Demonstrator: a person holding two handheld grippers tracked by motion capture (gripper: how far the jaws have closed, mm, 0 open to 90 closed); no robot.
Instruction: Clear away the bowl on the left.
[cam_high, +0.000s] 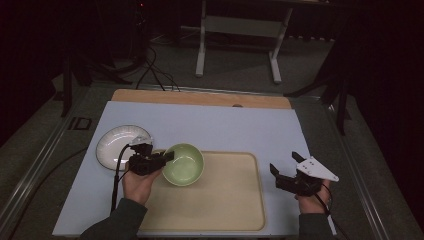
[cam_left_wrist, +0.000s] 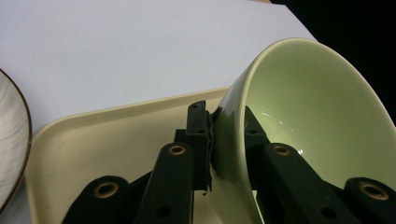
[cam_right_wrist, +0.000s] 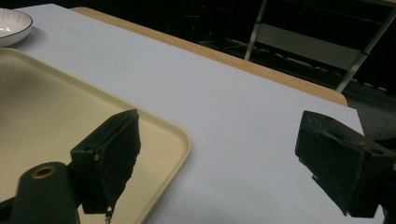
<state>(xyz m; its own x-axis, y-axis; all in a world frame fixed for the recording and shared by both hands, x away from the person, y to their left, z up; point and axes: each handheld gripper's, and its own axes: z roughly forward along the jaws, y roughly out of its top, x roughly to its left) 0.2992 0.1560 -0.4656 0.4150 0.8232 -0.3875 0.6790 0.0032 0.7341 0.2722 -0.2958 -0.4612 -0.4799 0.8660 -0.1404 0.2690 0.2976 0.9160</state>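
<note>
**A:** And here's the green bowl (cam_high: 184, 164), sitting over the near-left corner of the beige tray (cam_high: 235, 210), tipped up on its side with the mouth turned away from the left gripper (cam_high: 159, 159).

**B:** Look at that hold in the left gripper view: the jaws are clamped on the bowl's wall (cam_left_wrist: 285, 121), one jaw outside, one inside, right at the rim. That's a thin bite on a glazed curve.

**A:** So that's the worry?

**B:** I'd say so. All the bowl's weight hangs out beyond the pinch. Any twist of the hand and it could pivot in the jaws or slip free and drop onto the tray, maybe roll off the edge toward the counter (cam_high: 210, 125).

**A:** I can't tell from here whether its underside is touching the tray or hanging just above it.

**B:** Nor can I. If it's hanging, a slip means a knock on ceramic. And mind the white plate (cam_high: 121, 144) just behind the left hand (cam_high: 136, 184); a swing back that way could clip it.

**A:** And the right gripper (cam_high: 286, 169)?

**B:** Off past the tray's right edge, over the blue counter, jaws spread wide and holding nothing. In its own view the tray corner (cam_right_wrist: 180, 140) lies between them. It's well apart from the bowl, so no help if the left lets go.
</note>
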